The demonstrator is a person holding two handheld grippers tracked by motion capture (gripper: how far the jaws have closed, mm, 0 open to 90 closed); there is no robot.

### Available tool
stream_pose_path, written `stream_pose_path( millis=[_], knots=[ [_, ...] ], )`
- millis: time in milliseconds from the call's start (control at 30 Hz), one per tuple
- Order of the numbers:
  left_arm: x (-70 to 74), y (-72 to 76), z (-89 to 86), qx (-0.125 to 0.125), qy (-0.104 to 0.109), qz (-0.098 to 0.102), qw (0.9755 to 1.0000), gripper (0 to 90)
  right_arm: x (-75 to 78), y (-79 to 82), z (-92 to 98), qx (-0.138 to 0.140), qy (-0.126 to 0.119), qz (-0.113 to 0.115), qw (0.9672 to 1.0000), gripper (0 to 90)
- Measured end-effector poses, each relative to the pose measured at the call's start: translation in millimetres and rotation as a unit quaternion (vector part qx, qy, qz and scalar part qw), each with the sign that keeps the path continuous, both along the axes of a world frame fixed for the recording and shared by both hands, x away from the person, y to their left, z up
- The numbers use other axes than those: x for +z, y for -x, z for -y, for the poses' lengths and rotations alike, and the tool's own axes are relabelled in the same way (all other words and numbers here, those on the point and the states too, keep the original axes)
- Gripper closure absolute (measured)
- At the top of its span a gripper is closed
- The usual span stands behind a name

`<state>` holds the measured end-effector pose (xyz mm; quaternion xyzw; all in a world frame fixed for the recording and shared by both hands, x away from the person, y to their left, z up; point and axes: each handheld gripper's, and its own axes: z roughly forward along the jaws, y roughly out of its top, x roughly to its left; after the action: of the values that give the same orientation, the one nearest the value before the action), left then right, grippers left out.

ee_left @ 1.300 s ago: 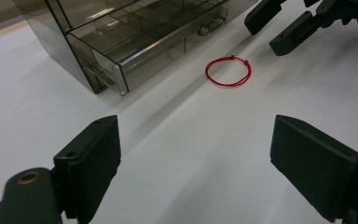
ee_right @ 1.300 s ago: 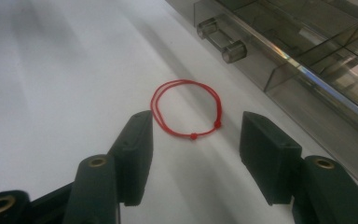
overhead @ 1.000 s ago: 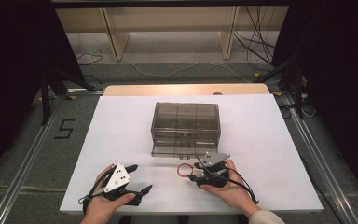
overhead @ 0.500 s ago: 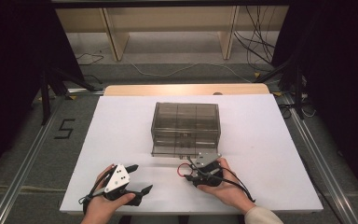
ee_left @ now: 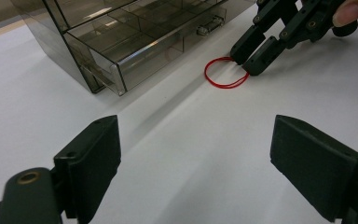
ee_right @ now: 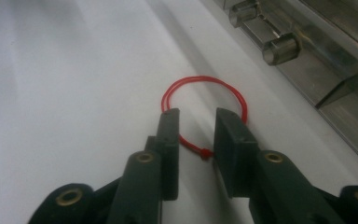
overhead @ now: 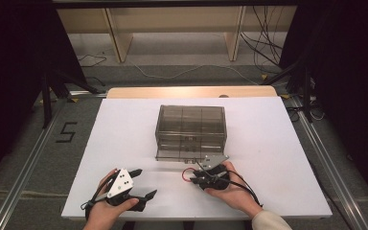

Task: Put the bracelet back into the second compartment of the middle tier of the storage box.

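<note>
Right gripper [ee_right: 196, 135] near desk's front edge, jaws narrow, straddling red loop's [ee_right: 205, 93] knotted side; should close squarely on cord, lift clear of drawer box [overhead: 190, 132]. Left gripper [ee_left: 196, 154] wide, idle.

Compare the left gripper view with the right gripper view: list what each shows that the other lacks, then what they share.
Left gripper view alone: the left gripper with jaws wide apart over bare table, the right gripper seen from outside, and a fingertip on it.

Right gripper view alone: a small knot on the red loop, lying between that gripper's narrowly parted jaws.

Both: the red loop, the white table, and the smoky clear drawer box with its knobs.
</note>
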<state>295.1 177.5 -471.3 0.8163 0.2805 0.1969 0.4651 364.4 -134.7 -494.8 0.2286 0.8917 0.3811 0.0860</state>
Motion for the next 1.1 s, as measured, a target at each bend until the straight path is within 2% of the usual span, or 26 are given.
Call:
stream_pose_path(
  millis=[167, 267, 300, 500, 533, 567, 600, 1100],
  knots=[
    [0.2, 0.0, -0.1, 0.0, 0.0, 0.001, 1.0, 15.9, 0.2, -0.1, 0.8, -0.005, -0.003, -0.006, 1.0, 79.9],
    [0.2, -0.1, 0.0, 0.0, 0.0, 0.001, 1.0, 15.9, 0.2, 0.0, 0.9, -0.007, -0.003, -0.008, 0.9999, 81.7],
    [0.2, -0.1, 0.1, 0.0, 0.0, 0.001, 1.0, 15.9, 0.4, 0.8, 0.8, -0.01, -0.004, -0.018, 0.9998, 83.2],
    [0.2, -0.1, 0.0, 0.0, 0.0, 0.002, 1.0, 15.9, 0.5, 0.8, 0.9, -0.012, -0.006, -0.022, 0.9997, 87.0],
    [0.2, -0.1, 0.0, 0.0, 0.0, 0.002, 1.0, 15.9, 0.5, 0.8, 0.9, -0.012, -0.006, -0.022, 0.9997, 87.0],
    [0.2, -0.1, -0.1, 0.0, 0.0, 0.002, 1.0, 15.9, -0.7, -2.4, 1.3, -0.007, -0.01, 0.005, 0.9999, 87.3],
    [0.2, -0.1, -0.1, 0.0, 0.0, 0.002, 1.0, 15.9, 0.4, 0.1, 1.1, -0.013, -0.008, -0.016, 0.9998, 87.7],
    [0.6, -0.2, -0.7, 0.001, 0.001, 0.003, 1.0, 15.9, 3.6, 1.1, 2.5, -0.013, -0.016, -0.016, 0.9997, 88.2]
  ],
)
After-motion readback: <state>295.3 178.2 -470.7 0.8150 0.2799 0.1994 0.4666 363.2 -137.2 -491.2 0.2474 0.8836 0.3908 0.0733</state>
